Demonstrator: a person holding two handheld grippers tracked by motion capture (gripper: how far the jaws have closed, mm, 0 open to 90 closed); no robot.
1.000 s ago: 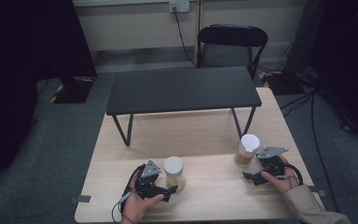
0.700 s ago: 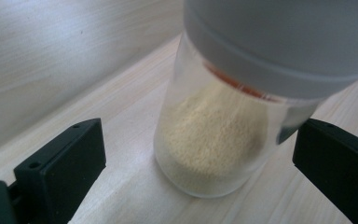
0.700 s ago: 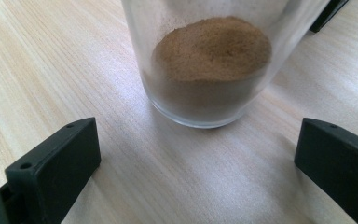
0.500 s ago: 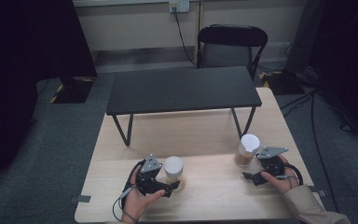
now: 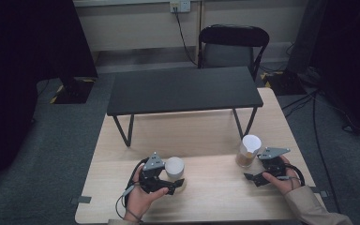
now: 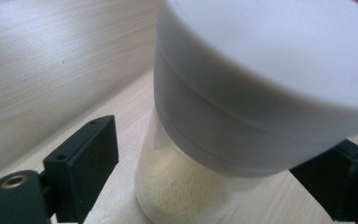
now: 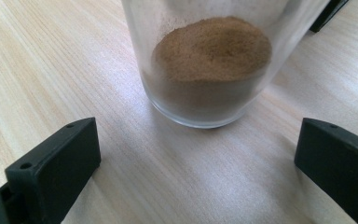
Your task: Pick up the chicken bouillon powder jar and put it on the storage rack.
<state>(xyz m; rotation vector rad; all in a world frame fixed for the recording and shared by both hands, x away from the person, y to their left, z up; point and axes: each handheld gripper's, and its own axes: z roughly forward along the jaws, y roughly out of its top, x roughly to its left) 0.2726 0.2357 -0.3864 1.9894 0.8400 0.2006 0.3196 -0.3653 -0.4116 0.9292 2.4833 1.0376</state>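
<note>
Ahead, black bench (image 5: 183, 89) over table (image 5: 206, 131).

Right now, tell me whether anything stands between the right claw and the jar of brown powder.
Nothing visible does. The jar of brown powder stands just ahead of the open right claw, with bare wooden table between its jaws and the glass. The white-lidded jar sits off by the left claw.

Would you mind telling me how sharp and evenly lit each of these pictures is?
High view: soft overall, dark in both upper corners, the wooden table evenly lit. Left gripper view: the white-lidded jar sits so close that its lid blurs. Right gripper view: the jar of brown powder is fairly sharp, its shadow falling toward the camera.
</note>
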